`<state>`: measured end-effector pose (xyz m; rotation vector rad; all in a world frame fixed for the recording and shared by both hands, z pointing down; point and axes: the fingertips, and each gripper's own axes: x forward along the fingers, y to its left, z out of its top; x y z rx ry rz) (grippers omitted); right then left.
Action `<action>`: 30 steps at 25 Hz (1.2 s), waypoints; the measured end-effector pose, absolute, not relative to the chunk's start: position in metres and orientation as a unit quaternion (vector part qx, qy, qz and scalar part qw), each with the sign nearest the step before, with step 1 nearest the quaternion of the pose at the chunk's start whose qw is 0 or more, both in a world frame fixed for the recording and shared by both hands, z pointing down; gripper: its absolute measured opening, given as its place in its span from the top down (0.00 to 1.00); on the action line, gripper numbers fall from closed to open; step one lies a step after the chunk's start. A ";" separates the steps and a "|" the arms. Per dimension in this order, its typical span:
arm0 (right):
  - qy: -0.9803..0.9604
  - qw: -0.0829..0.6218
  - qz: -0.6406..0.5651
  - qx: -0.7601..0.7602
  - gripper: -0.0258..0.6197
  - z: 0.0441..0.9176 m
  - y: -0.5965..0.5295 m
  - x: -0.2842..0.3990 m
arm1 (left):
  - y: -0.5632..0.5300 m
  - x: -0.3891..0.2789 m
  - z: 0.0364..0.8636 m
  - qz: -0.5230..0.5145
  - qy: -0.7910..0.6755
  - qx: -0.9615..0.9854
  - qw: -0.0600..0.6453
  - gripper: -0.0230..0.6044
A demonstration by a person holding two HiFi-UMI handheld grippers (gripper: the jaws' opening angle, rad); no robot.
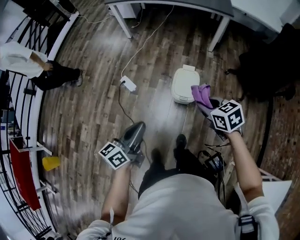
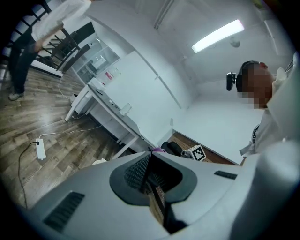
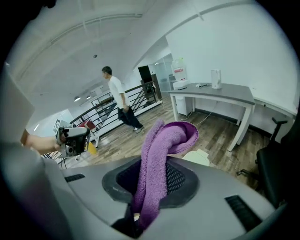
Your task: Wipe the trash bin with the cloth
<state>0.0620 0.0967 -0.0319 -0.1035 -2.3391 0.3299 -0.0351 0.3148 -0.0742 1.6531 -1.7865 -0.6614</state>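
A white trash bin (image 1: 183, 84) stands on the wooden floor ahead of me. My right gripper (image 1: 202, 102) hovers just right of it, shut on a purple cloth (image 1: 201, 93) that loops out beyond the jaws. In the right gripper view the cloth (image 3: 161, 150) runs between the jaws of the right gripper (image 3: 157, 168), and the bin (image 3: 200, 157) peeks out behind it. My left gripper (image 1: 138, 126) is held lower left, well away from the bin. The left gripper view shows the left gripper (image 2: 150, 157) shut and holding nothing.
A power strip (image 1: 128, 84) and its cables lie on the floor left of the bin. A white desk (image 1: 168, 5) stands beyond it, with a black chair (image 1: 262, 65) at right. A person (image 1: 28, 65) stands by the railing at far left.
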 end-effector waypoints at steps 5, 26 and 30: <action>-0.934 0.337 0.118 0.027 0.83 -0.069 0.123 0.094 | 0.328 -0.029 -0.096 -0.237 -0.636 0.670 0.300 0.95; -0.940 0.145 0.106 0.290 0.83 -0.222 0.229 0.252 | 0.412 0.025 -0.159 -0.201 -0.531 0.779 0.267 0.95; -0.934 0.131 0.155 0.294 0.84 -0.202 0.256 0.282 | 0.420 0.045 -0.160 -0.191 -0.521 0.790 0.261 0.95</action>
